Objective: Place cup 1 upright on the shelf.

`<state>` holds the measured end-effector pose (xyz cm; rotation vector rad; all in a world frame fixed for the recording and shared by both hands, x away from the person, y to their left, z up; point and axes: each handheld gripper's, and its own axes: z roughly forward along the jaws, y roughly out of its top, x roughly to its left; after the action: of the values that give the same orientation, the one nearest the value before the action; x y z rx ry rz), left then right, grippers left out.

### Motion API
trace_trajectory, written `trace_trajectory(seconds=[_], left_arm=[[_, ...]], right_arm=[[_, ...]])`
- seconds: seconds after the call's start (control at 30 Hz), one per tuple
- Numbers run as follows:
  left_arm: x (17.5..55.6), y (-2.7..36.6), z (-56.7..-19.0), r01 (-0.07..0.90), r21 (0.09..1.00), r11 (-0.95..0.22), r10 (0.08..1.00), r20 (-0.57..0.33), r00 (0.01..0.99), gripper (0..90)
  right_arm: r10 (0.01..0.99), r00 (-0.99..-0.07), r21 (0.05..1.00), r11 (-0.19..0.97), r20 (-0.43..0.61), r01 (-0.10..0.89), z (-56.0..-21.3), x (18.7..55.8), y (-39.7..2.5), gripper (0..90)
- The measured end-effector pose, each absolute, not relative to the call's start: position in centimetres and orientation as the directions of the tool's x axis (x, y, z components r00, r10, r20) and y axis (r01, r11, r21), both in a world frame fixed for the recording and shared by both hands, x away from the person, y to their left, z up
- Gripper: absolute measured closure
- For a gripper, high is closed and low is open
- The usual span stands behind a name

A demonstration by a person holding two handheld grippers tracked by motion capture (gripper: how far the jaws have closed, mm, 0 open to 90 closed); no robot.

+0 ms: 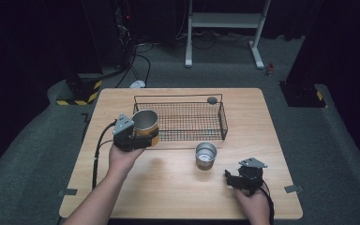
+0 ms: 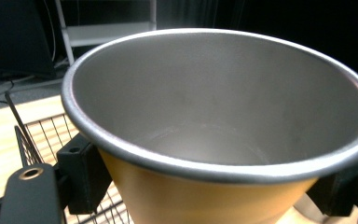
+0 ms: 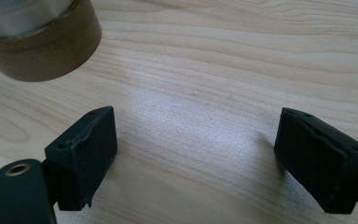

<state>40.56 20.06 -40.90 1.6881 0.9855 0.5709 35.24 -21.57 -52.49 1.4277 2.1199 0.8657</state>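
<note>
**Left gripper holds a metal cup beside a wire basket**

A pale wooden table (image 1: pixel 178 187), seen from above, stands on grey carpet in a dark room. The left gripper (image 1: pixel 136 138) holds a yellow cup (image 1: pixel 145 125) just above the table, at the front left corner of a black wire basket (image 1: pixel 192 119). Its two black jaws press against opposite sides of the cup's outer wall, a little below the rim.

Up close, in the left gripper view, the cup (image 2: pixel 214 116) is a wide, tapering cone: brushed grey metal inside, smooth yellow coating outside, with a rolled grey rim. It looks empty, so it is probably light. The wall seems stiff and unlikely to dent under the jaws, but the glossy, sloped coating may slip downward, so a grip high up, just under the rim, seems safest.

The basket is shallow and rectangular, made of thin stiff wire mesh. A small dark round thing (image 1: pixel 212 100) sits at its far right corner; what it is cannot be told.

A second, smaller cup (image 1: pixel 205 155) stands upright on the table in front of the basket, shiny silver inside. In the right gripper view its base (image 3: pixel 39 39) shows a brownish band.

The right gripper (image 1: pixel 242 180) rests low near the table's front right, jaws spread wide, holding nothing, with bare wood grain between them.
</note>
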Motion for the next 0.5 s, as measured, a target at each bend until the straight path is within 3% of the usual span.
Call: trace_trajectory(seconds=[0.5], left_arm=[[43.1,19.5,-40.3,0.335,0.934,-0.125,0.847,-0.076,0.526,16.4]], right_arm=[[0.929,-0.370,0.706,0.271,-0.014,0.654,-52.5,35.2,-21.6,12.9]])
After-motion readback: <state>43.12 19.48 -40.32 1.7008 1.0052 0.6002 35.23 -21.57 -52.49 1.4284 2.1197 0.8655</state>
